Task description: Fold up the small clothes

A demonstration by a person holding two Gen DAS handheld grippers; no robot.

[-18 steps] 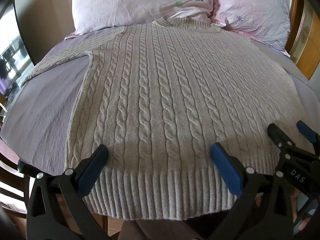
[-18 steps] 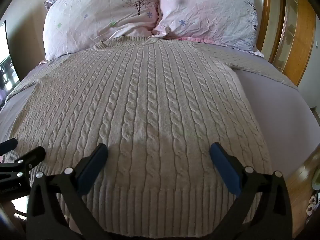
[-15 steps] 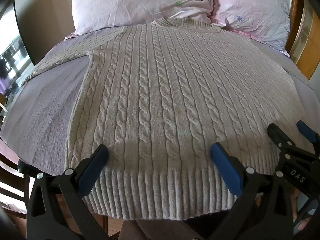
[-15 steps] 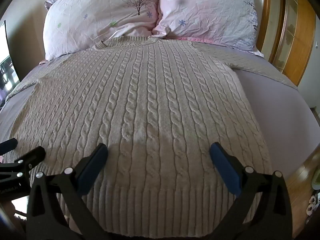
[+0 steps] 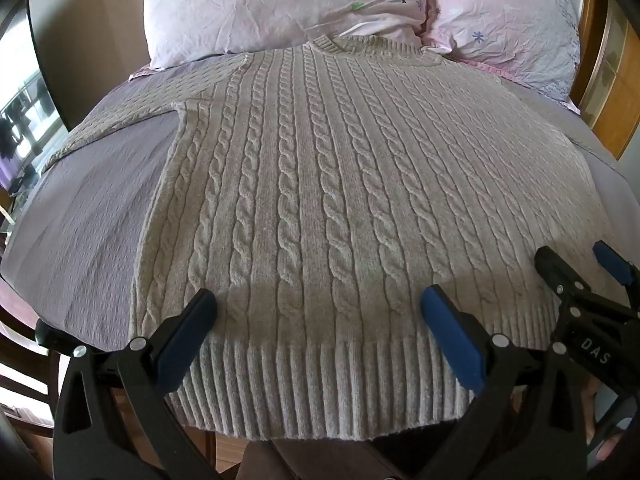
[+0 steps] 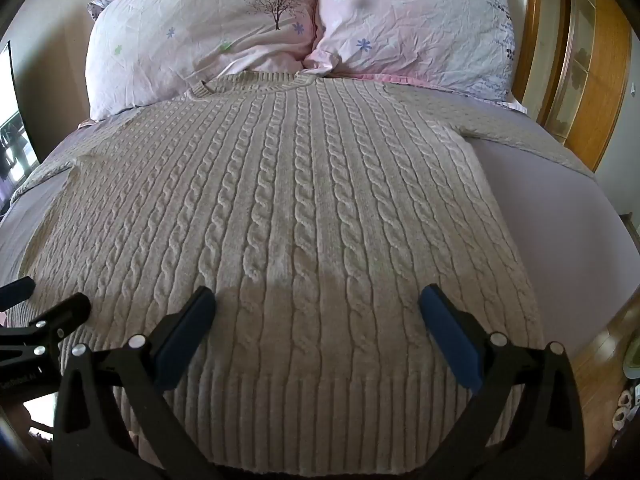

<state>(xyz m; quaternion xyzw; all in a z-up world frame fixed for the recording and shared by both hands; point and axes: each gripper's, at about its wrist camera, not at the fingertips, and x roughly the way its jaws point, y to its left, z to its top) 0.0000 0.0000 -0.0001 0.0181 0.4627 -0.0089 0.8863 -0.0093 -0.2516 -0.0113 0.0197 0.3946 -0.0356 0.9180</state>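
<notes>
A beige cable-knit sweater (image 5: 320,200) lies flat, face up, on a bed with its collar toward the pillows and its ribbed hem hanging over the near edge; it also fills the right wrist view (image 6: 288,220). Both sleeves are spread out to the sides. My left gripper (image 5: 318,312) is open and empty, hovering over the hem's left half. My right gripper (image 6: 316,312) is open and empty over the hem's right half. The right gripper also shows in the left wrist view (image 5: 580,276). The left gripper shows at the left edge of the right wrist view (image 6: 44,308).
The sweater rests on a lilac bedsheet (image 5: 88,220). Two pink floral pillows (image 6: 208,28) (image 6: 412,28) lean at the head of the bed. A wooden headboard and cabinet (image 6: 576,72) stand at the right. Wooden floor (image 6: 600,356) shows beyond the bed's right edge.
</notes>
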